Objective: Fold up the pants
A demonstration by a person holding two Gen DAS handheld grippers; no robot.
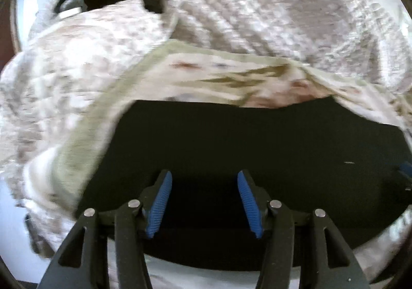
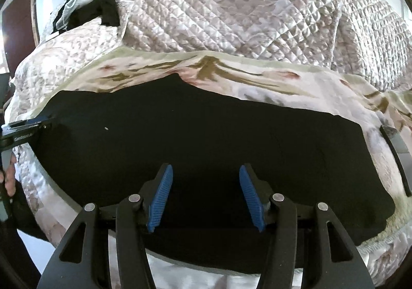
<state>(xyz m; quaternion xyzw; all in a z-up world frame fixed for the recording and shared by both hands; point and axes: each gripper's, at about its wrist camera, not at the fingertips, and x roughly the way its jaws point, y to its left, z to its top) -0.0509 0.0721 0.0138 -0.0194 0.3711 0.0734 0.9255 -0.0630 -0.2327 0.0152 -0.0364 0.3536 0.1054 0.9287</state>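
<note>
Hovering open and empty, left tongs (image 1: 204, 202) and right tongs (image 2: 206, 197) sit over black pants (image 2: 200, 139) lying flat on the bed (image 2: 231, 13) just ahead. Risk: pinching the floral blanket (image 2: 296, 83) beneath, dragging it along.

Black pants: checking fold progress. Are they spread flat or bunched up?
Spread flat: the black pants lie as one smooth dark sheet on the floral blanket. Whether already folded over, cannot tell.

Both wrist cameras look forward and downward along their blue-padded fingers, close above the black pants (image 2: 206, 134) on the bed. Both views share the pants and the quilted blanket (image 1: 257, 6) toward 12 o'clock.
</note>
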